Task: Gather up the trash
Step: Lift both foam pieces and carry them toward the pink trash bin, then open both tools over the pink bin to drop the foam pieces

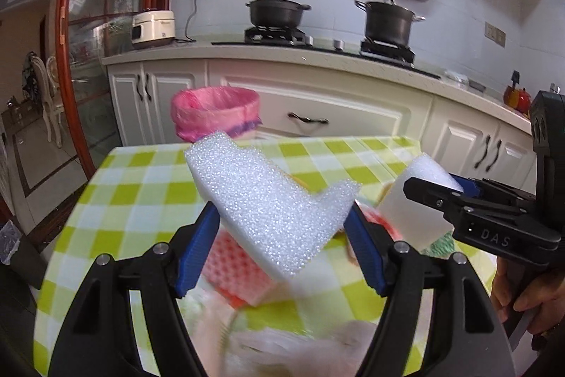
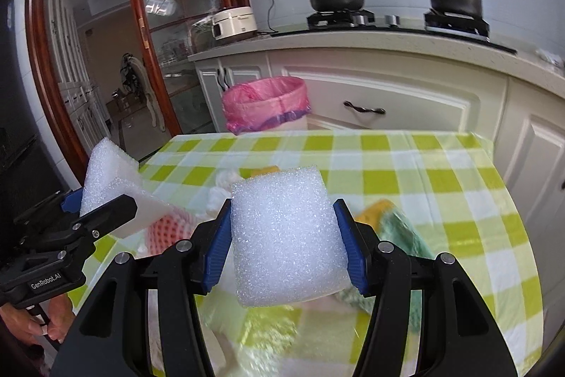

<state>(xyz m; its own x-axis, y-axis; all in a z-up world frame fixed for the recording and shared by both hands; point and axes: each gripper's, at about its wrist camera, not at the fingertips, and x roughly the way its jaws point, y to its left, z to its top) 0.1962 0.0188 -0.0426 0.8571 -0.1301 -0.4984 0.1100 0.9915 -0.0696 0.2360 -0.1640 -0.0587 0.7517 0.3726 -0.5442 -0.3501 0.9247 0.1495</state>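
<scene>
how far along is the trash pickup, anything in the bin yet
Nothing can be seen in the pink-lined bin from here; its inside is hidden. In hand: the left gripper is shut on an L-shaped foam piece, the right gripper on a foam block, both lifted above the checked table. Left: dropping both in, then the pink foam net, green cloth and other scraps on the table.

Two foam blocks (image 1: 268, 200) (image 2: 287, 235), two pots (image 1: 277, 11) (image 1: 388, 20)
</scene>
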